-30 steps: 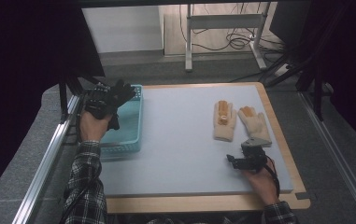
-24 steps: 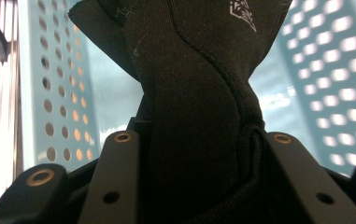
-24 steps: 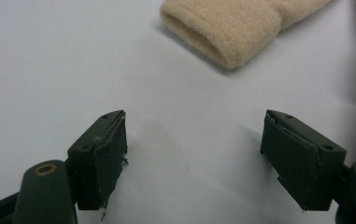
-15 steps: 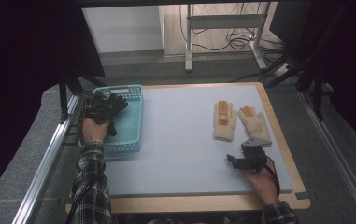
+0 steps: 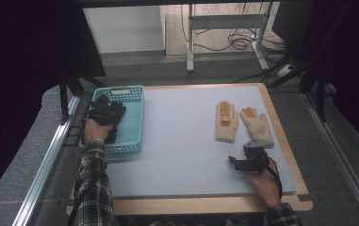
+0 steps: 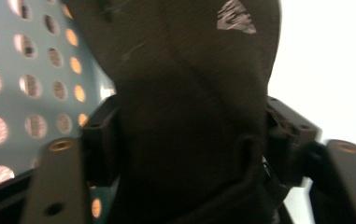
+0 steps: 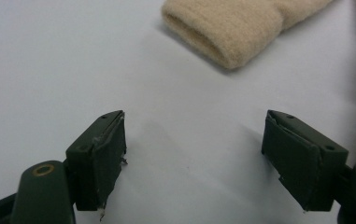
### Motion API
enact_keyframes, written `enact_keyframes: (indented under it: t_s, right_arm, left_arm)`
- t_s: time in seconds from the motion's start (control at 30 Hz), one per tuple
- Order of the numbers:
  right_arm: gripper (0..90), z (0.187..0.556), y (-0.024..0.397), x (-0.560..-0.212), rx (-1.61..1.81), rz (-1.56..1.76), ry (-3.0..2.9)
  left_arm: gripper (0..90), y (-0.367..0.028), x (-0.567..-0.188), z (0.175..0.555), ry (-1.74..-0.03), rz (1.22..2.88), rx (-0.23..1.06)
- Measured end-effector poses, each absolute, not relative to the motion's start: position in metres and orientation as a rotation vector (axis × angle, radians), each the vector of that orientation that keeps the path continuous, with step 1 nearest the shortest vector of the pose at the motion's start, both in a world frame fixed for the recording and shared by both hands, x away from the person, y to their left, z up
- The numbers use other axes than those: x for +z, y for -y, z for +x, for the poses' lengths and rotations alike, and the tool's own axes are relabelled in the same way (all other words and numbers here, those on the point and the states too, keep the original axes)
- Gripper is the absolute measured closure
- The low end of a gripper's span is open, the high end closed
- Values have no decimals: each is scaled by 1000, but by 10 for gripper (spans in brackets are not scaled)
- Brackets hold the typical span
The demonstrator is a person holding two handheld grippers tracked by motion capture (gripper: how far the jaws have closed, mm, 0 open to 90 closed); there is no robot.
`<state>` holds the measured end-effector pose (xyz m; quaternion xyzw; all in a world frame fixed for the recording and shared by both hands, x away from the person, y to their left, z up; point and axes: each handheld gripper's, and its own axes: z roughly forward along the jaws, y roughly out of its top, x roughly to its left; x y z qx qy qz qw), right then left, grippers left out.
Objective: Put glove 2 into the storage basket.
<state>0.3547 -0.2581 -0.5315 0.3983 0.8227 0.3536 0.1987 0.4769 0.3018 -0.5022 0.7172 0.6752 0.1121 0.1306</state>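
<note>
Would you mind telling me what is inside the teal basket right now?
Over the teal basket, the left gripper is shut on a black glove. Hand and gripper cover the left part of the basket, so anything beneath them cannot be seen.

A table (image 5: 186,188) with a pale grey mat on a light wooden board is carrying everything here. A turquoise basket (image 5: 132,127) with a perforated wall is sitting on the mat's left part, near the far edge. Two cream gloves with orange patches are lying flat on the right part, side by side: the left glove (image 5: 225,123) and the right glove (image 5: 257,126), fingers pointing away from the person. The right gripper view is showing one glove's cuff (image 7: 222,35) resting on the mat.
</note>
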Motion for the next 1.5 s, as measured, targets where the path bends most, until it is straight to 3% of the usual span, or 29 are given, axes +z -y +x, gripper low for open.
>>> enact_keyframes:
  t_s: [0.13, 0.3, 0.9, 1.5]
  right_arm:
    - [215, 355, 258, -532, 988, 1114, -2301]
    - [215, 355, 258, -532, 987, 1113, -2301]
    - [215, 354, 258, -532, 987, 1111, -2300]
    - [214, 354, 258, -532, 986, 1113, -2300]
  left_arm:
    - [158, -303, -494, 470, -1910, 2065, 307]
    - [94, -306, -483, 465, -1867, 2029, 300]
    - [7, -280, -457, 435, -1568, 2017, 373]
    - [0, -207, -443, 401, -1227, 2022, 359]
